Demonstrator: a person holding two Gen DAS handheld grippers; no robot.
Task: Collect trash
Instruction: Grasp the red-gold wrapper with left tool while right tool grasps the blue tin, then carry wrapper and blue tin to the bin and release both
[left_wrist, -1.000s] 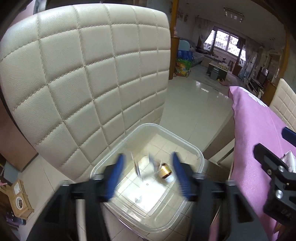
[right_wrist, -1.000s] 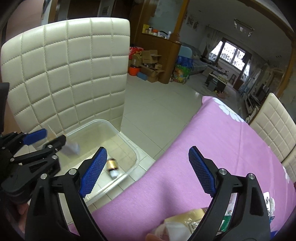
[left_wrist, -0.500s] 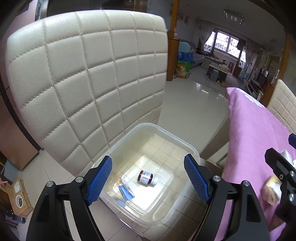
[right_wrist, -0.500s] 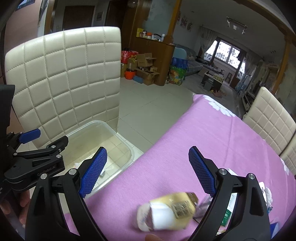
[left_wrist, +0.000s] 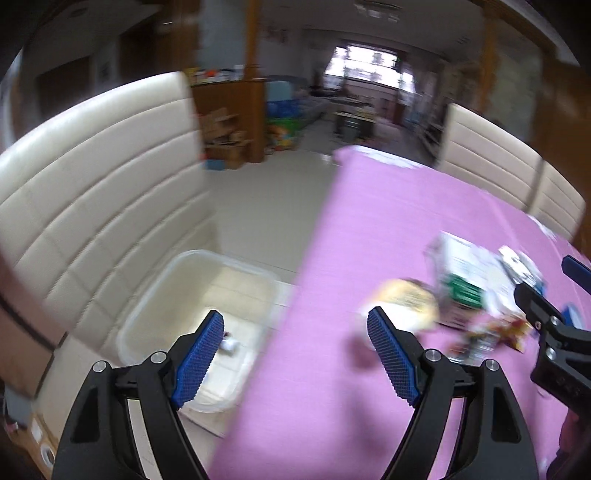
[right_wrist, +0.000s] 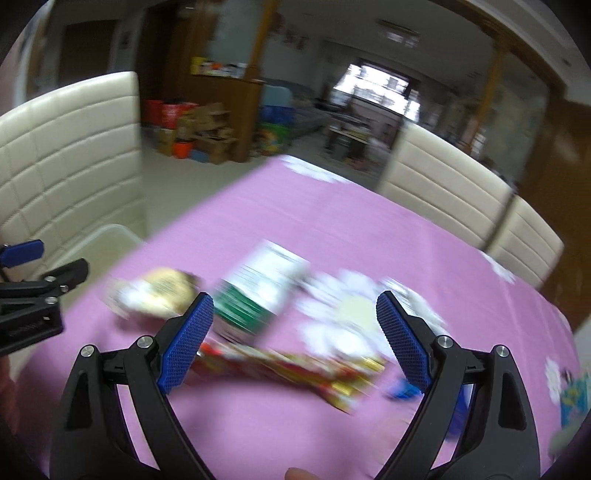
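Both views are motion-blurred. A clear plastic bin (left_wrist: 162, 295) stands on the floor beside the pink-clothed table (left_wrist: 369, 229), with a small bottle (left_wrist: 227, 343) inside. My left gripper (left_wrist: 295, 354) is open and empty over the table's left edge. Trash lies on the table: a pale yellow bottle (right_wrist: 162, 293), a green-and-white carton (right_wrist: 258, 295), a red-and-yellow wrapper (right_wrist: 295, 365), white crumpled paper (right_wrist: 343, 314). My right gripper (right_wrist: 293, 339) is open and empty just above the wrapper and carton. The bottle (left_wrist: 406, 299) and carton (left_wrist: 465, 277) also show in the left wrist view.
A cream quilted chair (left_wrist: 92, 192) stands behind the bin. Two more cream chairs (right_wrist: 461, 199) line the table's far side. A small blue item (right_wrist: 402, 387) lies by the right finger. Boxes and clutter (right_wrist: 199, 125) sit on the floor far back.
Both grippers swung right, away from the bin and toward the table. The trash pile now sits in front of the right gripper; the left gripper has left the bin and stayed open.
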